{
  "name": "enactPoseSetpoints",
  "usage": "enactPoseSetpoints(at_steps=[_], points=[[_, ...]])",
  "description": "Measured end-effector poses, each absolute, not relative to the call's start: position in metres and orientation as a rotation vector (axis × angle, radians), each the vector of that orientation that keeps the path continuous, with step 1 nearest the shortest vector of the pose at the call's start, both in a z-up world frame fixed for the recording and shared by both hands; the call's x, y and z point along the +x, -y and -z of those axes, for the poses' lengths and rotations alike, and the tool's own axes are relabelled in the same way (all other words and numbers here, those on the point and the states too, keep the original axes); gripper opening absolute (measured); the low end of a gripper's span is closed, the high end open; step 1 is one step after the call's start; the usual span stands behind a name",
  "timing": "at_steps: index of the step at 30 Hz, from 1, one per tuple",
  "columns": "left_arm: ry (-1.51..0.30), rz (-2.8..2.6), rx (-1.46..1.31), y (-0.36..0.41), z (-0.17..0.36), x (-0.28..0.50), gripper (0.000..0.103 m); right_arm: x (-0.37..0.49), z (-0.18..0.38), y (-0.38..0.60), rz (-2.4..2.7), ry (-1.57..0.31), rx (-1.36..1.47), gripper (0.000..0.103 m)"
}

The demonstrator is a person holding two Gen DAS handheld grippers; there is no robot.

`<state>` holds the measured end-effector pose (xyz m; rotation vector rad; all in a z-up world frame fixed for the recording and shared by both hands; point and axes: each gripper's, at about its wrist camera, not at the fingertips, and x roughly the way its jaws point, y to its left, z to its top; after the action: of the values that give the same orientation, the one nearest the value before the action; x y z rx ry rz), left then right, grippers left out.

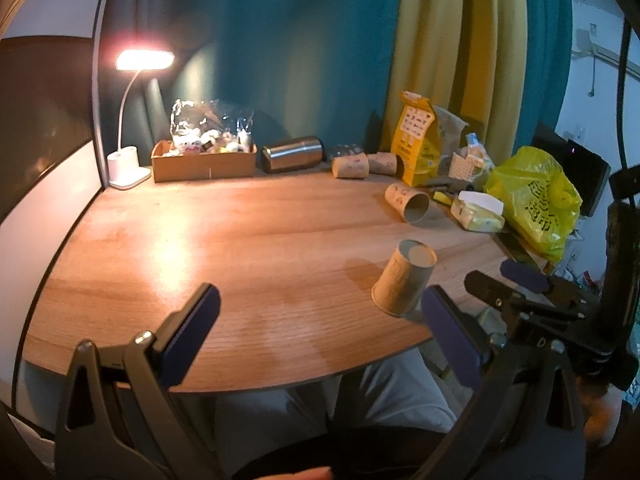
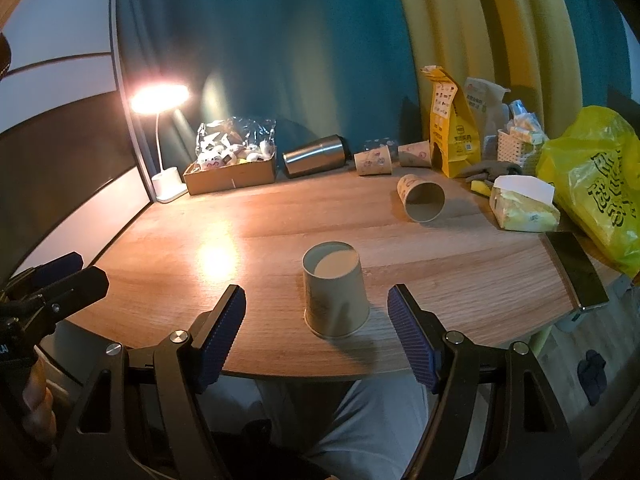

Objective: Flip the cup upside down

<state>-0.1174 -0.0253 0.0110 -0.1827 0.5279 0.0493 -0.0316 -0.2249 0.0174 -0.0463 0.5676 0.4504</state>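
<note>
The desk (image 2: 460, 280) is wide and mostly bare in the middle, with clutter pushed to the back and right edge. The cup (image 2: 335, 290) stands near my edge of it, wide rim down and base up, so I judge the flip done and the step in hand is letting go cleanly.

My right gripper (image 2: 316, 334) is spread wide, its fingers (image 2: 412, 338) on either side of the cup and touching neither wall. I should draw straight back along the line of the fingers, keeping them apart, so no pad clips the light paper and tips it.

My left gripper (image 1: 320, 334) is also open and holds nothing; its right finger (image 1: 450, 336) sits just beside the cup's rim, so I should keep it from drifting sideways.

Another cup (image 2: 422, 196) lies on its side farther back, well apart.
</note>
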Motion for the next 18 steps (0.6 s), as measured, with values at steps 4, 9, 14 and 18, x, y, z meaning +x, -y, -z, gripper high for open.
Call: enactPoseSetpoints(at_steps=[4, 9, 14, 18], points=[[-0.523, -0.049, -0.189, 0.0249, -0.0115, -0.1191, 0.102, -0.0312, -0.0173, 0.2248, -0.449, -0.57, -0.048, 0.077], [-0.515, -0.049, -0.186, 0.026, -0.0122, -0.1208, 0.102, -0.0316, -0.0171, 0.2246, -0.452, -0.572, -0.047, 0.077], [-0.515, -0.053, -0.18, 0.0288, -0.0125, -0.1208, 0.102, -0.0318, -0.0164, 0.2244, -0.45, -0.572, -0.046, 0.077], [-0.514, -0.052, -0.18, 0.0295, -0.0126, -0.1207, 0.102, -0.0311, -0.0156, 0.2255, -0.454, -0.576, -0.044, 0.077]])
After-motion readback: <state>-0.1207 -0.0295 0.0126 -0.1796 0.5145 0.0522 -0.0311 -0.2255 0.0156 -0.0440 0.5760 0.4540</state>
